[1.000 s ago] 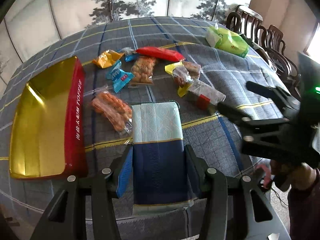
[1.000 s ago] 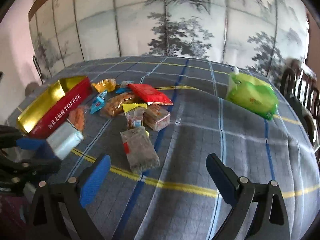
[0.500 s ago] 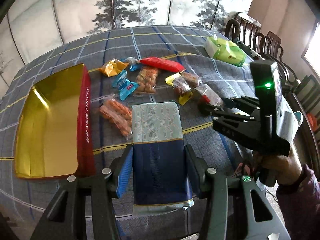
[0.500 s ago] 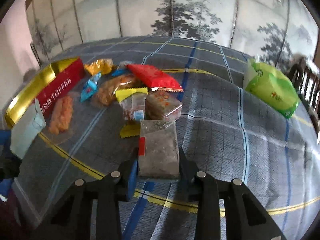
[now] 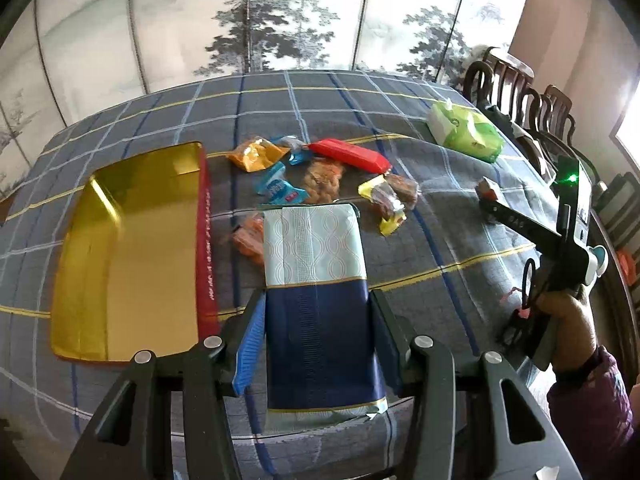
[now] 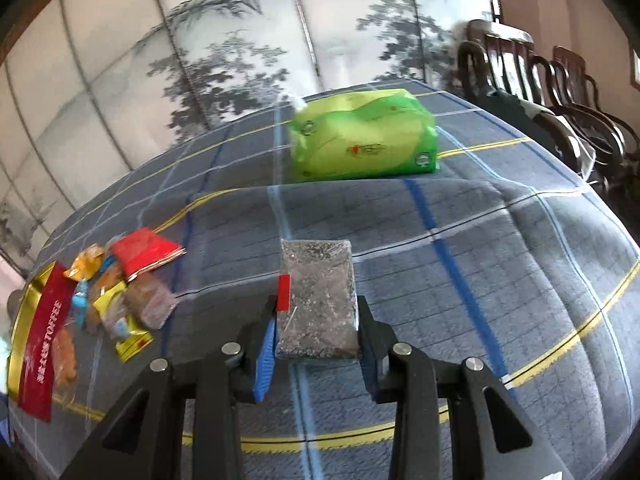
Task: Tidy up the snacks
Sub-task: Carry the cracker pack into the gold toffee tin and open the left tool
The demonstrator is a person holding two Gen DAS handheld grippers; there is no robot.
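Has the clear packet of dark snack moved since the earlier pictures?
Yes. The clear packet, now pinched in the right claw, has left the snack pile and moved toward the green tissue pack.

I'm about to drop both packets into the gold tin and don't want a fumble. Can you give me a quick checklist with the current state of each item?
1. Left claw clamped on the blue and white packet: ok.
2. Right claw closed on the clear packet of dark snack, held off the cloth: ok.
3. Gold tin open with nothing inside: ok.
4. Path from the left claw to the tin free of loose snacks: ok.
5. Path for the right claw: not ok, the snack pile lies between it and the tin.
6. Green tissue pack clear of both claws: ok.
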